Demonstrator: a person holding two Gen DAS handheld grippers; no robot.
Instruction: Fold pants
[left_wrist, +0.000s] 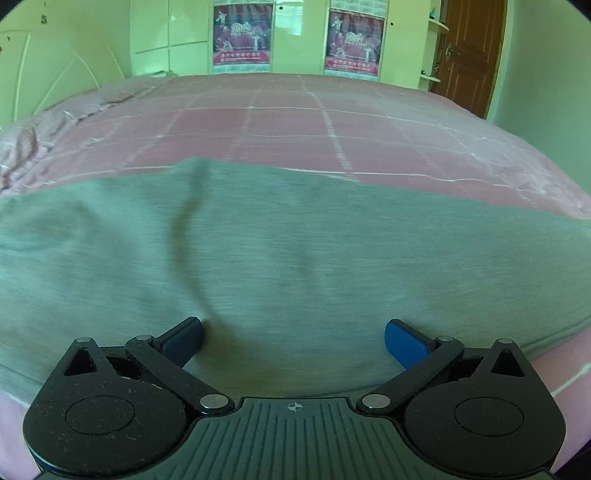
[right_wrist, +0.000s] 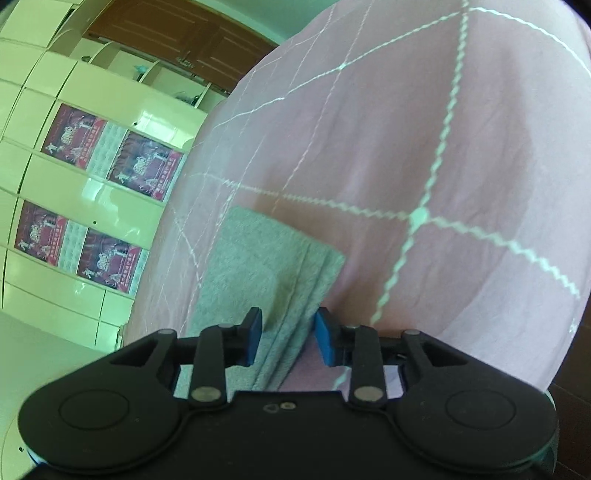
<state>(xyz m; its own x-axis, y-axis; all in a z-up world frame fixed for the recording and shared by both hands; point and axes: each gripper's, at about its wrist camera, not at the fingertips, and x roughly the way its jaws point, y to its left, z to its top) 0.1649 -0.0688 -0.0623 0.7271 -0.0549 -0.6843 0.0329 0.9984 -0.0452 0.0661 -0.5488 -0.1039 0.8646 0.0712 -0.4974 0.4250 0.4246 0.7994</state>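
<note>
Pale green cupboards (left_wrist: 177, 33) with red posters (left_wrist: 242, 35) and a brown door (left_wrist: 471, 55) stood behind a wide bed (left_wrist: 369, 133), its pink cover crossed by thin white stitched lines. Grey pants (left_wrist: 277, 240) lay spread across the near part of that cover, reaching almost from one side of the left wrist view to the other (a soft crease ran down the cloth on the left).

Low over the pants hung the left claw (left_wrist: 293, 341), its blue pads (left_wrist: 404, 343) spread wide with only flat fabric lying beneath the gap; it gripped nothing.

From the tilted right wrist view, the pants (right_wrist: 258, 258) showed as a narrow grey strip with layered edges along one side, lying on the pink cover (right_wrist: 443, 147). Narrowed around that layered edge sat the right claw (right_wrist: 288, 334); the cloth passed between its blue pads (right_wrist: 327, 343), which seemed to pinch the bunched folds.
</note>
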